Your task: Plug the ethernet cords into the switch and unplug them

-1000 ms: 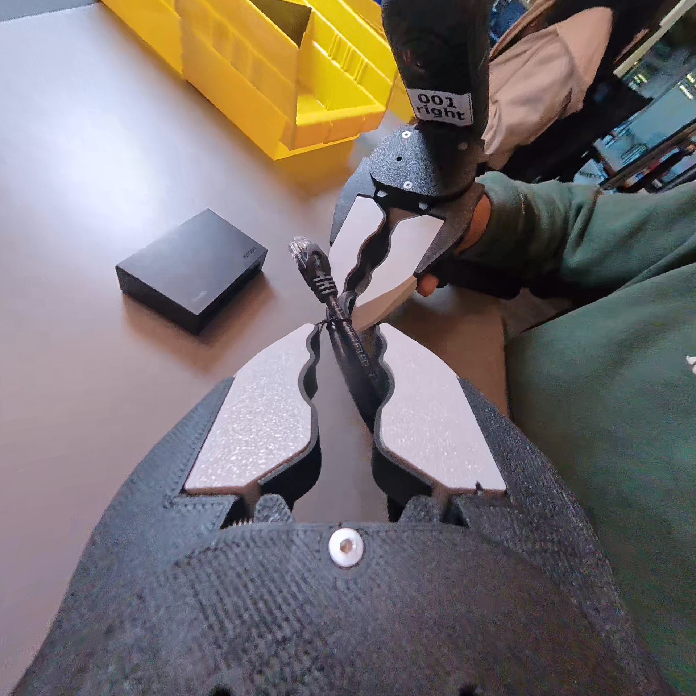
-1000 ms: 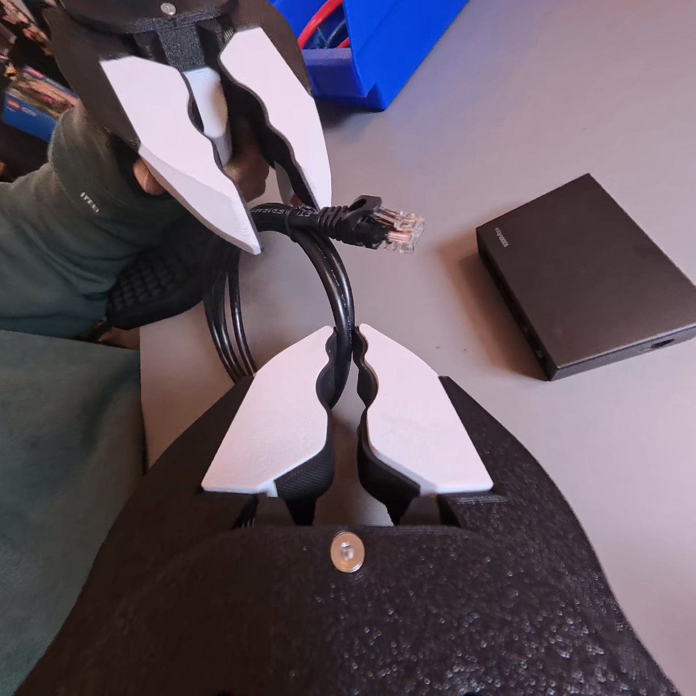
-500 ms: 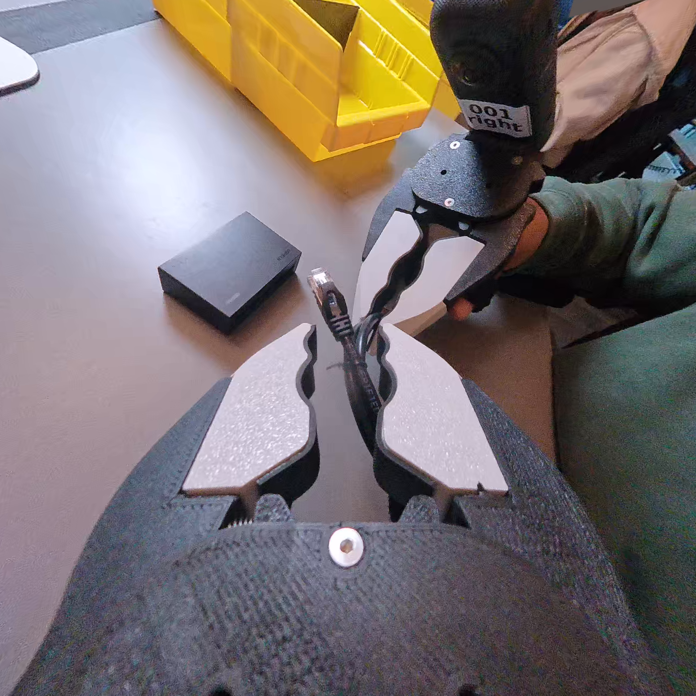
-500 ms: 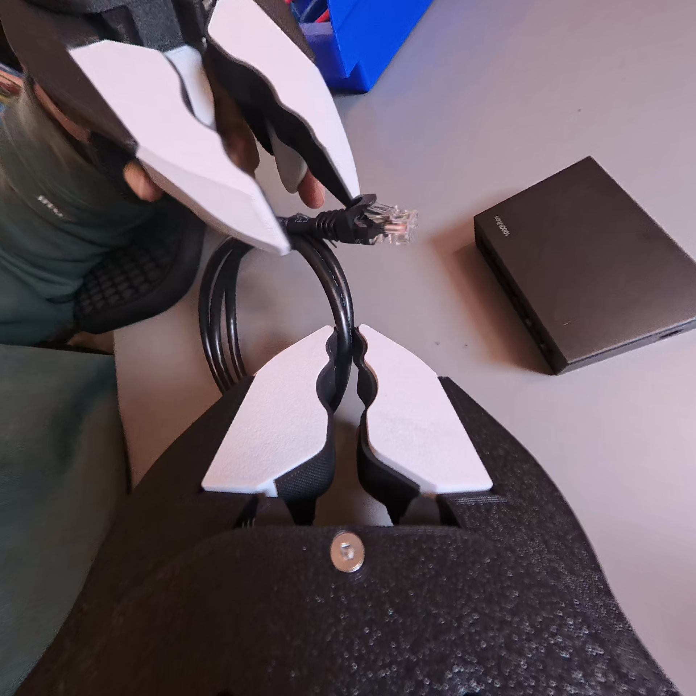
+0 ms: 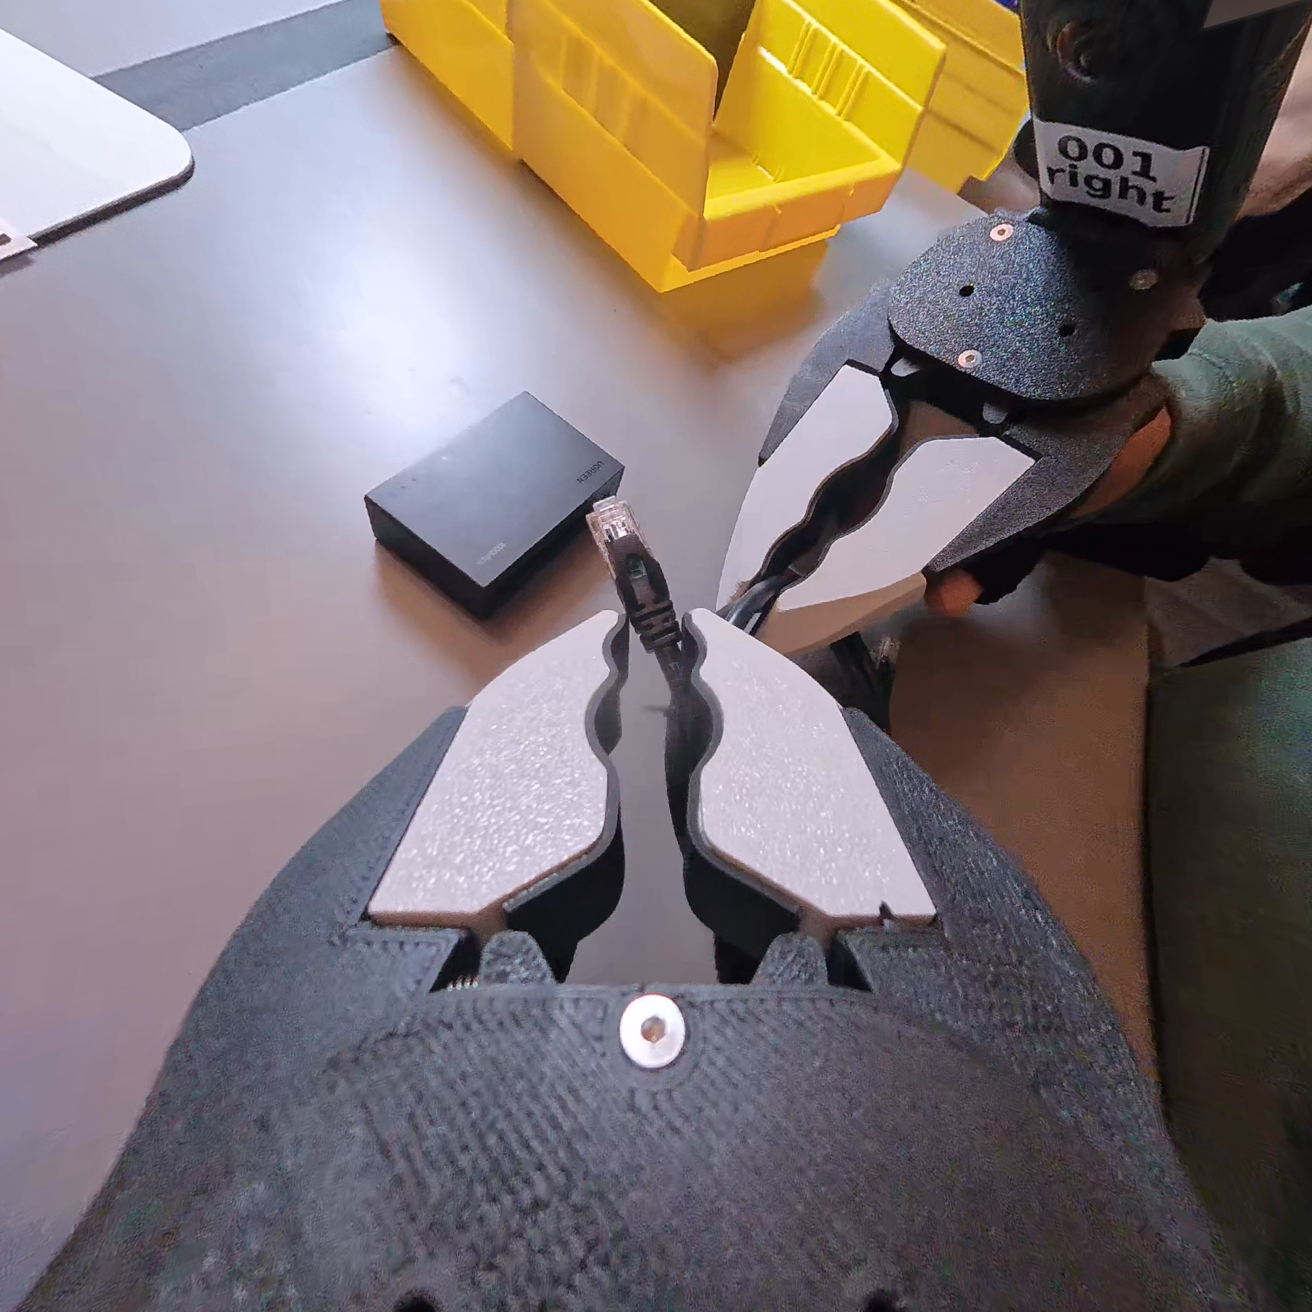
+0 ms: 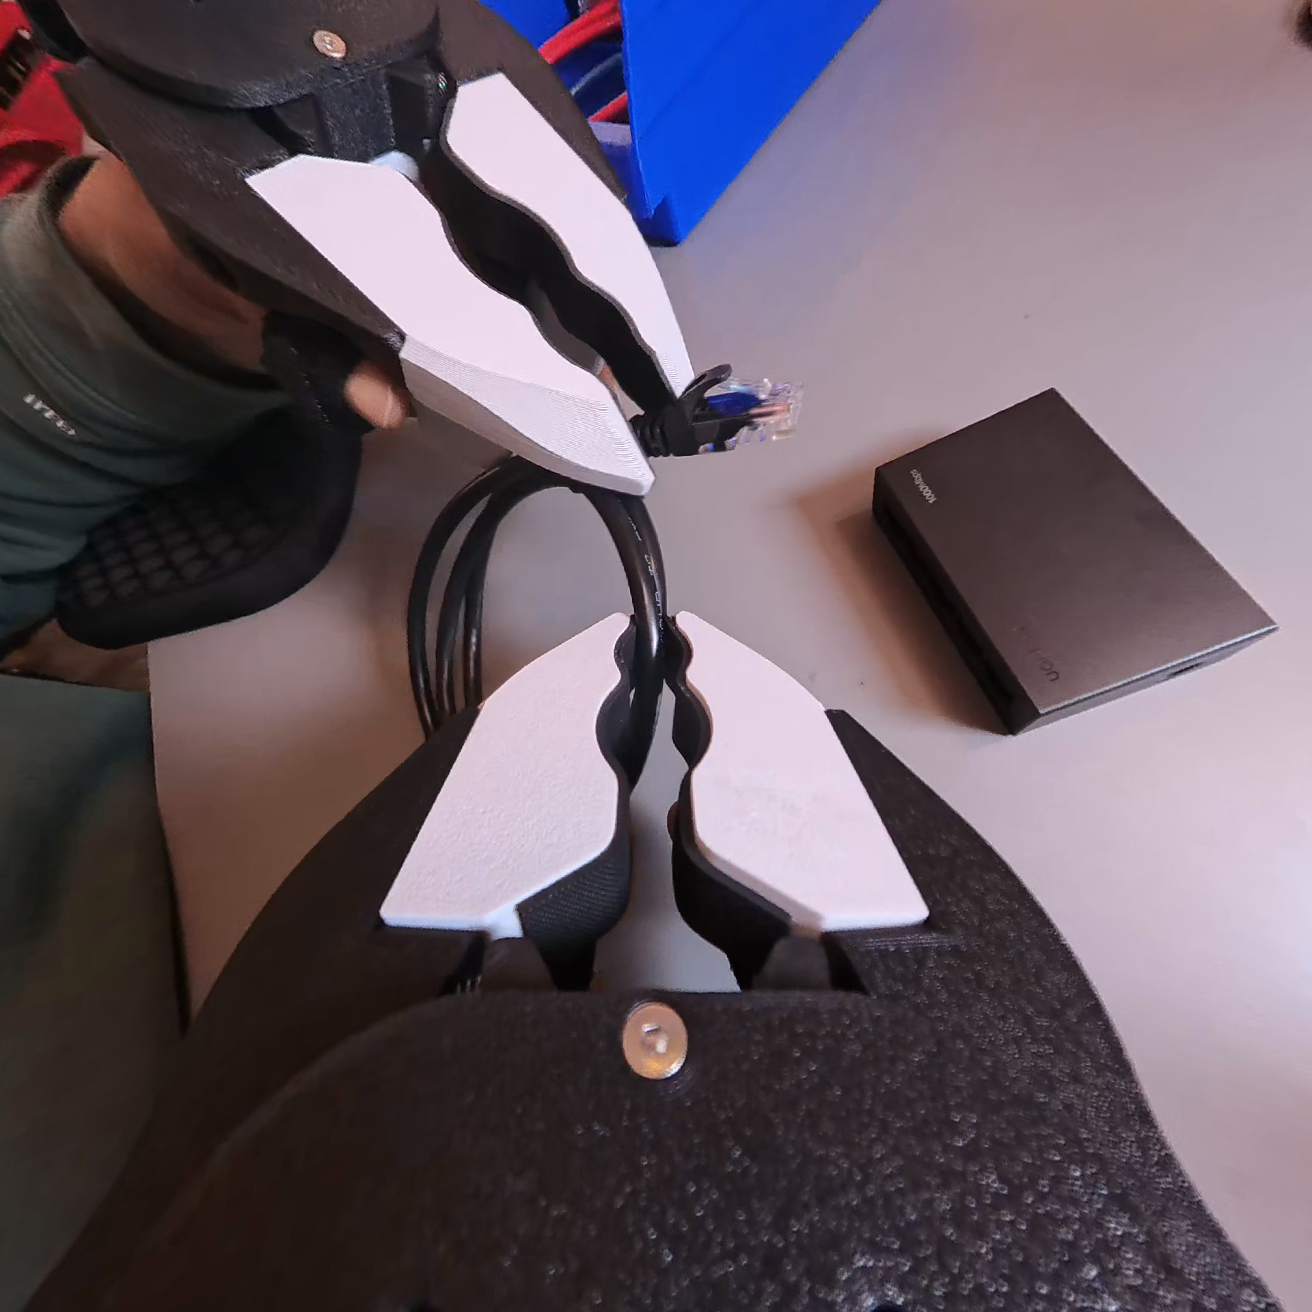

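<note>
Grey tabletop [image 5: 213, 426] carries, left of the fingers, a pale flat device [image 5: 71, 142], then yellow bins [image 5: 674, 128] beyond. Ahead of the tips lies the black switch [image 5: 497, 497], unplugged. Left gripper [image 5: 657, 628] is closed narrowly on the ethernet cord [image 5: 649, 610] just behind its clear plug [image 5: 610, 522], apparently for aiming. Right gripper [image 6: 653, 628] clamps the cord's loop, likely managing slack; blue bin [image 6: 710, 106] beyond.

We see a black ethernet cord [image 5: 647, 596] held off the tabletop, its clear plug [image 5: 612, 524] pointing at the switch [image 5: 497, 500]. The cord's slack hangs in loops [image 6: 454, 589]. The switch, a flat black box, lies alone on the grey tabletop [image 5: 213, 426], away from its edges.
</note>
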{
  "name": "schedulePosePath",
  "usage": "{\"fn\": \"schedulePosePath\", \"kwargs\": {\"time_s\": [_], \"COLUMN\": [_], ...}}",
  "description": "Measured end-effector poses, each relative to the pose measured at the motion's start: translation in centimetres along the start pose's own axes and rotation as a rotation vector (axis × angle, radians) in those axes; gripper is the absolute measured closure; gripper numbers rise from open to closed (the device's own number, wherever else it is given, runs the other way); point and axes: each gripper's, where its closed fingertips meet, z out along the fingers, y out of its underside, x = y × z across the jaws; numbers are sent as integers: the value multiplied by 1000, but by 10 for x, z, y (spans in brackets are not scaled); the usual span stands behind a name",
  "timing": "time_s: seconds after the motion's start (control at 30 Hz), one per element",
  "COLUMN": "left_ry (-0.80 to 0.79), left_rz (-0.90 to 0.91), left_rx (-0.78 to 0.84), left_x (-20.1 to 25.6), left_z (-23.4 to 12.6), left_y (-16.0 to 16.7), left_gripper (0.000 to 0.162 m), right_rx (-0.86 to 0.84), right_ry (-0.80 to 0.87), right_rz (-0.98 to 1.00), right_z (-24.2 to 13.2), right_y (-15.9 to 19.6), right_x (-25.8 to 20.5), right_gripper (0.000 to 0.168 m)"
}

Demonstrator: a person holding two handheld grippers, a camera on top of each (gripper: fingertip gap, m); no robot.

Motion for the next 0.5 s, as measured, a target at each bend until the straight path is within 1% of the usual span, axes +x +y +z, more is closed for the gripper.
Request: {"fn": "schedulePosePath", "kwargs": {"time_s": [0.17,0.27,0.33,0.4,0.5], "left_ry": [-50,-76,-178,-281,-356], "left_rz": [26,62,164,260,362], "left_rx": [44,83,77,79,54], "left_x": [-4,3,0,-4,-7], "left_z": [4,10,13,12,14], "left_y": [-7,-14,-13,-16,-15], "left_gripper": [150,151,151,151,151], "right_rx": [7,-22,-37,-27,-42], "right_ry": [21,-15,14,7,27], "right_rz": [-33,-10,-33,-15,-45], "right_z": [0,8,11,8,7], "right_y": [0,9,13,10,11], "right_x": [-6,-14,-11,-10,-9], "right_gripper": [160,159,158,158,157]}}
